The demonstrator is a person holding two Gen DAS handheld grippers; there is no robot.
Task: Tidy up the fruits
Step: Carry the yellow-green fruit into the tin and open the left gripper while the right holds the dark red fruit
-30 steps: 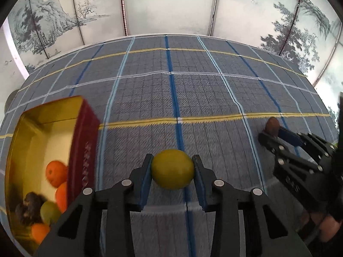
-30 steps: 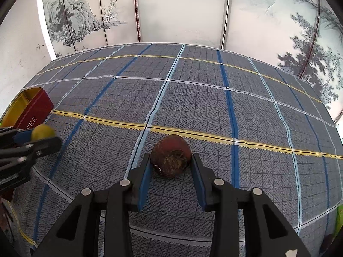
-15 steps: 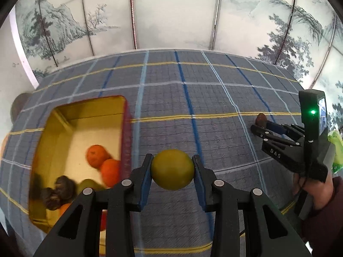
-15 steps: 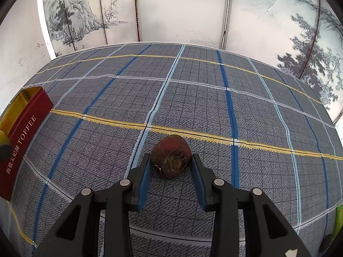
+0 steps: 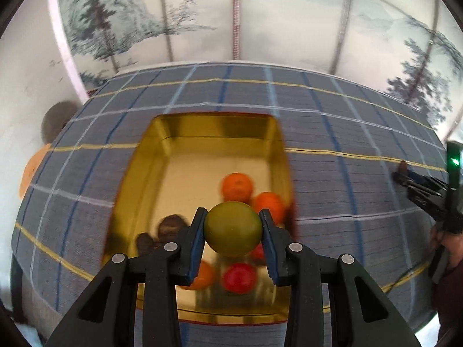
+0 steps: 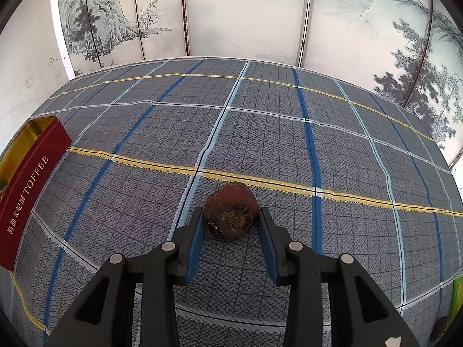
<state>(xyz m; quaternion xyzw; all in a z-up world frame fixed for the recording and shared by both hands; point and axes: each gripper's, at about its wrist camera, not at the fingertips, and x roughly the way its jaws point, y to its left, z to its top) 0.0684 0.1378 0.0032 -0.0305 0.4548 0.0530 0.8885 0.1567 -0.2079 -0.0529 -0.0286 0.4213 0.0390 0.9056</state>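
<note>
We are gripping a round olive-green fruit (image 5: 232, 228) in our left gripper (image 5: 232, 232) over the gold-lined red tin (image 5: 136, 167), and our right gripper (image 6: 230, 225) is clamping a dark reddish-brown fruit (image 6: 230, 214); releasing from this height risks a bounce out.

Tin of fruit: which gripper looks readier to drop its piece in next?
Left. Its gripper holds the green fruit over the tin; the right gripper is off to the side.

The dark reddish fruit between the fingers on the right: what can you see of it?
The dark reddish fruit is roundish, brownish-maroon, with a rough, scarred patch facing the camera. It is held between the blue-padded fingers of the right gripper, over the plaid tablecloth; whether it touches the cloth is unclear.
</note>
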